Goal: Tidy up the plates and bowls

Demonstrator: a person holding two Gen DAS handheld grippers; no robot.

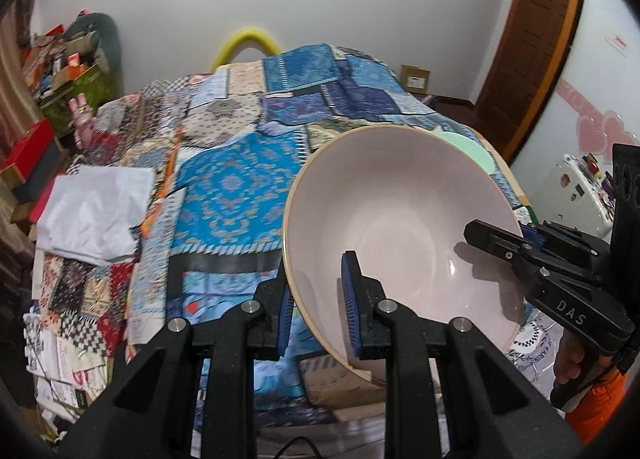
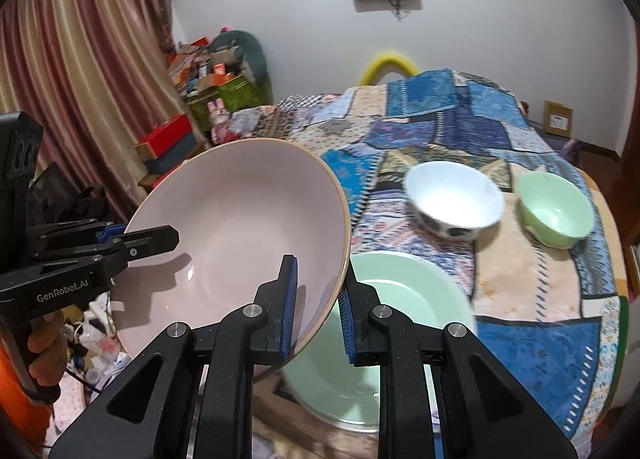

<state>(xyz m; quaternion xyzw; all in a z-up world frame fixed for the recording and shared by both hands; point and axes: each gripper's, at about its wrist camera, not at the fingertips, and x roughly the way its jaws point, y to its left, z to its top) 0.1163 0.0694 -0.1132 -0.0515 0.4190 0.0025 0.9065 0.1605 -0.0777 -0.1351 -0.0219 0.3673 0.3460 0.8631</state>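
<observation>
Left to right in the right wrist view. Left tool point(image 2: 120, 237) enters at frame left, jaws pinched on the far rim of the large pale-pink ceramic bowl point(image 2: 240, 227). The bowl hangs tilted, mouth toward the camera, off the surface at centre left. Right tool point(image 2: 318, 309) at lower centre is clamped on the near rim, one blue pad point(image 2: 290, 307) inside the wall, the other outside. So both tools are narrowly closed on that one bowl.

Directly right of it and lower, the mint-green round plate point(image 2: 408, 287) lies on the patchwork-quilt bed point(image 2: 540, 299). Further right, at centre right, sit the white bowl with dark pattern point(image 2: 456, 199) and the small mint-green bowl point(image 2: 554, 209), near each other, not touching.

Risks:
- Glazed rim, thin pad contact, steep tilt: bowl could slip or rotate out.
- Two hands out of sync would twist the rim loose.
- Lower edge could clip the plate on descent.
- Soft quilt: a set-down bowl may rock or tip.
</observation>
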